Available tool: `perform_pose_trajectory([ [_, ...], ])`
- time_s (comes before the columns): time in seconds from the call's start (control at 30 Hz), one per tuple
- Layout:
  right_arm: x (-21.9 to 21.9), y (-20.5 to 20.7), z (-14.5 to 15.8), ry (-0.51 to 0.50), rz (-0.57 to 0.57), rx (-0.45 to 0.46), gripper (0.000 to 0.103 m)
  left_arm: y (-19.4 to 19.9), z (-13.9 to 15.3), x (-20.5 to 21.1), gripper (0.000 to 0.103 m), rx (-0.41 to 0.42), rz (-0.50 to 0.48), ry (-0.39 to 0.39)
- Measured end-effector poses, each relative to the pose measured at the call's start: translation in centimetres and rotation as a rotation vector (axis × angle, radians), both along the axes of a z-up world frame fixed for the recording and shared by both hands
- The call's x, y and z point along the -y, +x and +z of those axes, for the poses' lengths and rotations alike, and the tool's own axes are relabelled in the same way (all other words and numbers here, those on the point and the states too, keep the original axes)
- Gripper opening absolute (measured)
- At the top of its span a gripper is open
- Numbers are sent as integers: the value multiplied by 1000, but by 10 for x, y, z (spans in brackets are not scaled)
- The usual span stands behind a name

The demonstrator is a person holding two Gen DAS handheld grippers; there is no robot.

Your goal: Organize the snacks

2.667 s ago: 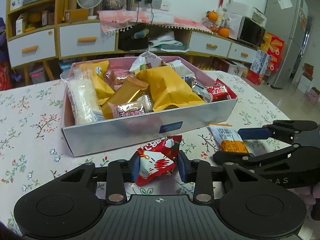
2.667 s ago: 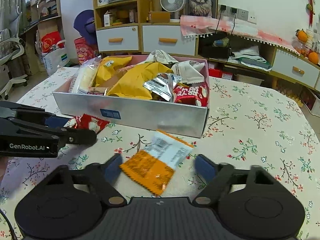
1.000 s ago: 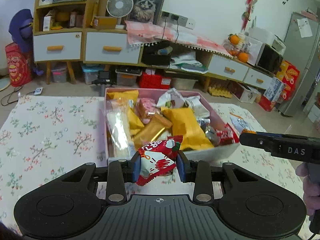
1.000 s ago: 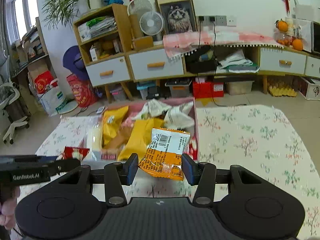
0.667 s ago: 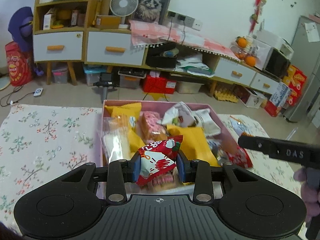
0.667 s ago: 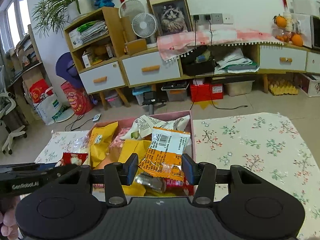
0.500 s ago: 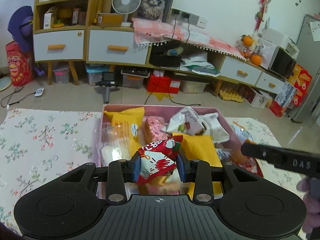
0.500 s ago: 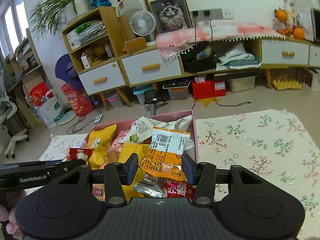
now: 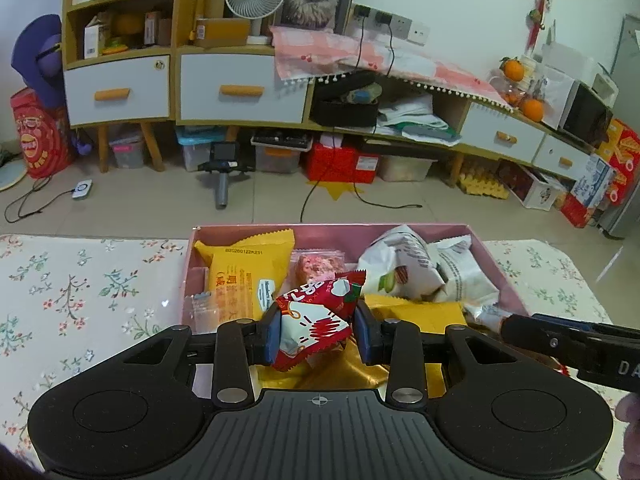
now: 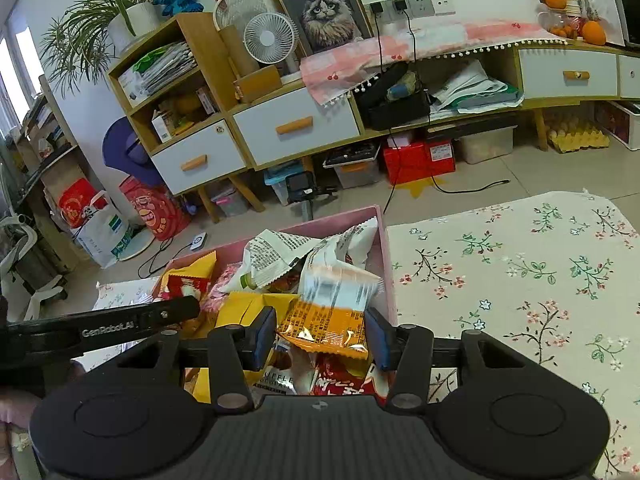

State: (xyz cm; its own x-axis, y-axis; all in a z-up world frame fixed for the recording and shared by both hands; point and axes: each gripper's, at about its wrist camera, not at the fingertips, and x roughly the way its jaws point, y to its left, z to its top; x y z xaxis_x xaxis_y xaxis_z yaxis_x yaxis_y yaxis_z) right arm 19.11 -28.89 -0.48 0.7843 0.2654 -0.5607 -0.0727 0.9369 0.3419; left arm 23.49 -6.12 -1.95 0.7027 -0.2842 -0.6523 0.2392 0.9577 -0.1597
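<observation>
Counter (image 9: 80, 280) under a flowered cloth, bearing one pink box (image 9: 496, 264) already crowded with snacks: yellow packets, white crumpled bags, a pink biscuit pack.

Both grippers now over the box rather than down at the cloth in front of it, where each packet lay a few seconds ago. Lifted since then, carried forward and tipped downward over the open top.

Left gripper (image 9: 316, 334) over the box's middle, fingers (image 9: 269, 334) narrow and clamped on a red packet (image 9: 316, 320), pressing both its sides. Same grip as a second ago, no slackening visible. Packet above the yellow and gold wrappers, apart from them as far as can be told.

Right gripper (image 10: 320, 338) near the box's right wall (image 10: 386, 264), fingers (image 10: 264, 338) narrow on an orange and white packet (image 10: 332, 308). Packet blurred at its upper end, so probably swinging or in motion. Below it, a red wrapper and a silver one.

Meaning for the task: pickup and carry done for both loose snacks, only the drop left. Likely next: opening the fingers so that each packet falls onto the pile. Little free floor left in the box, so some risk of a packet sliding off the heap or catching the right wall. Right-hand packet closest to that edge, worth releasing a little further in.
</observation>
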Motion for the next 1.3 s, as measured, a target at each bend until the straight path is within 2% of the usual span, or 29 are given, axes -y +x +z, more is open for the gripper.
perform_pose_trajectory([
  [0.2, 1, 5, -1, 14, -2, -3, 20, 12, -3, 4, 34, -2, 10, 1],
  [0.33, 2, 6, -2, 23, -2, -4, 21, 21, -5, 9, 39, -7, 8, 20],
  [0.43, 3, 7, -1, 37, -3, -5, 30, 22, -6, 11, 40, -11, 5, 15],
  [0.47, 3, 7, 0, 41, -7, -3, 35, 21, -6, 11, 42, -11, 5, 9],
  [0.53, 4, 7, 3, 41, -12, 3, 39, 16, -4, 8, 59, -5, -14, -20],
  [0.57, 5, 6, 5, 43, -12, 8, 41, 13, -2, 7, 61, 2, -21, -31],
  [0.63, 8, 4, 8, 48, -19, 14, 45, 6, 2, 5, 74, 11, -33, -40],
  [0.73, 11, -1, 12, 49, -38, 13, 51, -7, 9, 3, 83, 19, -37, -50],
  [0.87, 10, -13, 20, 17, -49, 3, 60, -30, 17, -3, 87, 15, -35, -49],
  [1.07, 1, -41, 38, -55, -63, -8, 67, -74, 31, -18, 95, -4, -5, -50],
  [1.3, -19, -83, 50, -128, -73, -55, 73, -130, 45, -26, 100, -47, 59, 31],
])
